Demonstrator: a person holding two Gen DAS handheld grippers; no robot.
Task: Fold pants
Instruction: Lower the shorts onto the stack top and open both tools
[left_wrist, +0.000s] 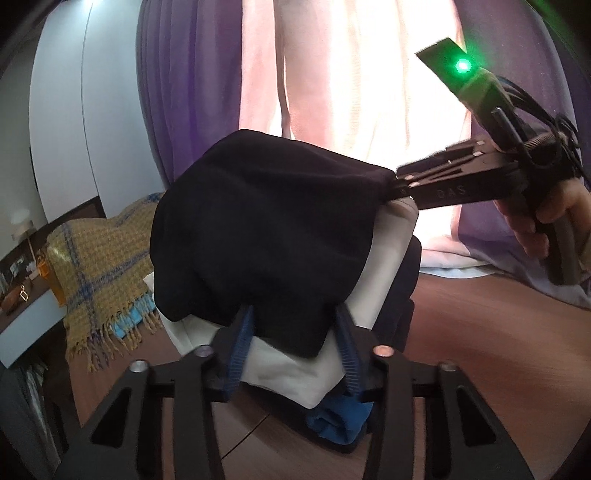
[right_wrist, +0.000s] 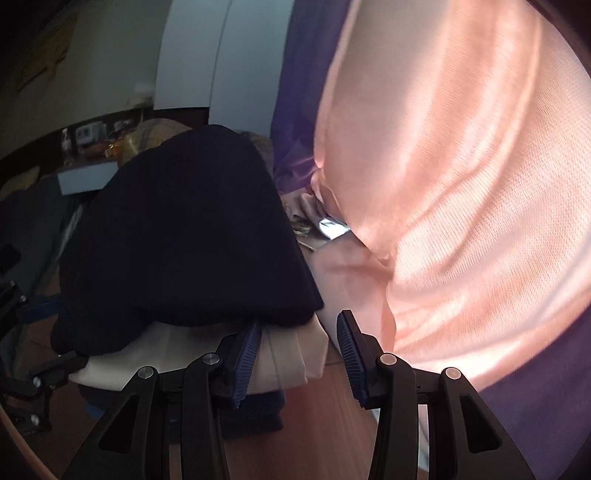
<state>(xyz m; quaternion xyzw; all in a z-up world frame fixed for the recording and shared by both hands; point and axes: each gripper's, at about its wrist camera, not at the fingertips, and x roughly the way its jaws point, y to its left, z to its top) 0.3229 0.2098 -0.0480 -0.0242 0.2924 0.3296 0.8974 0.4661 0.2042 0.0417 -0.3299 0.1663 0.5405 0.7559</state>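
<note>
**Q:** Where the plaid blanket (left_wrist: 99, 266) hangs at nine o'clock in the left wrist view, what lies next, reading rightward?

**A:** At centre, the dark pants (left_wrist: 258, 229), already folded into a compact bundle. They rest on a white garment (left_wrist: 288, 376) and a blue garment (left_wrist: 340, 421), stacked on the wooden table (left_wrist: 480, 332).

**Q:** And the tongs?

**A:** At six o'clock, the left gripper (left_wrist: 295, 338) straddles the near corner of the stack. Cloth fills its gap, but whether the pads pinch cannot be told. At two o'clock, the right gripper (left_wrist: 400, 190), carried by a hand (left_wrist: 546, 221), meets the pants' far corner. Its own view shows the jaws apart, with one pad clear of the cloth.

**Q:** Which step is this?

**A:** Probably the last one, seating the folded pants on the pile. The next move calls for freeing both grippers without dragging the top layer askew.
</note>
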